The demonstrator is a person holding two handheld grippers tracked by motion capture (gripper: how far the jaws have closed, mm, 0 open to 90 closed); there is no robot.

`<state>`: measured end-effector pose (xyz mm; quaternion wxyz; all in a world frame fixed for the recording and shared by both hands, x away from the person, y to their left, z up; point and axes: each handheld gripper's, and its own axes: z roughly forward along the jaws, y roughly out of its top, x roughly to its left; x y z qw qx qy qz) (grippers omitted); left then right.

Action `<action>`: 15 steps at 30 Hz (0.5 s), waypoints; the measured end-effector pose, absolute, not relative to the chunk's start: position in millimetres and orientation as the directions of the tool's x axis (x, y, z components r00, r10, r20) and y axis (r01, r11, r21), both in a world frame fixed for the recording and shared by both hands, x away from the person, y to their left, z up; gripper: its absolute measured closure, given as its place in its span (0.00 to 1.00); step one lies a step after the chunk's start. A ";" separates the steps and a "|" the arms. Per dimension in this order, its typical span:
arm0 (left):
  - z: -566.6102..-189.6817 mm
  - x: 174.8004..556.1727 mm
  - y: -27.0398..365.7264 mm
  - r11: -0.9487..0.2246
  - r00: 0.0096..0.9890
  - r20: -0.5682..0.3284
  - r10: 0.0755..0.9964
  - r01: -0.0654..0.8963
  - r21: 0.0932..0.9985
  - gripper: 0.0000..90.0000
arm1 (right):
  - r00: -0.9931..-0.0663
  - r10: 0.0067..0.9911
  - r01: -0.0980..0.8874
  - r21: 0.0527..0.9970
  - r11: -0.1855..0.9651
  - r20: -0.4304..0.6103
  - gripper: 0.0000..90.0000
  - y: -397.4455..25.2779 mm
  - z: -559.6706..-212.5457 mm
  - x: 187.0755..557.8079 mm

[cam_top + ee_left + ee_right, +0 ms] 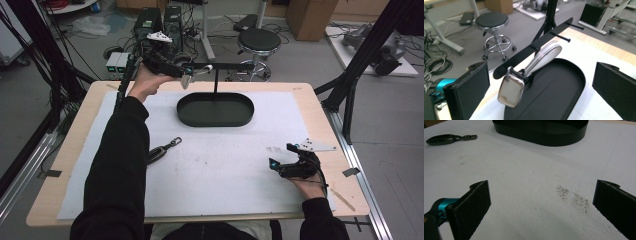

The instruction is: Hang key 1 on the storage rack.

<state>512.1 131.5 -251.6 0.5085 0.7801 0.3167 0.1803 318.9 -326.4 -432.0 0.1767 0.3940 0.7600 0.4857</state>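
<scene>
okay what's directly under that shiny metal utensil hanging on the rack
Under the shiny utensil, hanging from the rack bar, is the rack's black oval tray. The visible tray floor looks bare; the utensil's head hides a small patch.

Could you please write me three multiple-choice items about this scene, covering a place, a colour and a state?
1. Where does the dark utensil lie?
A. in the oval tray
B. on the white mat
C. on a stool

2. What colour is the oval tray?
A. black
B. red
C. white

3. How do the fingers of the left gripper stand?
A. open, either side of the silver utensil
B. shut on the dark utensil
C. shut on nothing

Answers:
1. B: it lies flat on the mat, left of the tray.
2. A: the tray's wall and floor show black.
3. A: the left gripper view shows both fingers wide apart, clear of the utensil.
</scene>
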 end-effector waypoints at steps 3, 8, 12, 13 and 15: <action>-255.6 505.7 133.5 -0.287 0.743 -0.032 0.669 0.298 0.910 0.02 | -0.627 0.770 0.429 0.877 0.217 0.116 0.01 -326.3 -432.1 319.0; -262.4 498.9 139.9 -0.292 0.741 -0.033 0.670 0.305 0.906 0.02 | -0.628 0.770 0.425 0.878 0.219 0.112 0.01 -325.8 -432.2 319.3; -265.6 494.2 144.4 -0.295 0.741 -0.035 0.671 0.309 0.904 0.02 | -0.627 0.771 0.426 0.878 0.218 0.113 0.01 -325.7 -432.3 319.8; -266.2 492.9 145.6 -0.298 0.742 -0.037 0.670 0.314 0.902 0.02 | -0.626 0.771 0.426 0.878 0.218 0.112 0.01 -325.7 -432.4 319.9; -267.4 488.4 149.0 -0.298 0.741 -0.033 0.671 0.309 0.903 0.02 | -0.628 0.771 0.426 0.878 0.220 0.111 0.01 -325.6 -432.6 320.1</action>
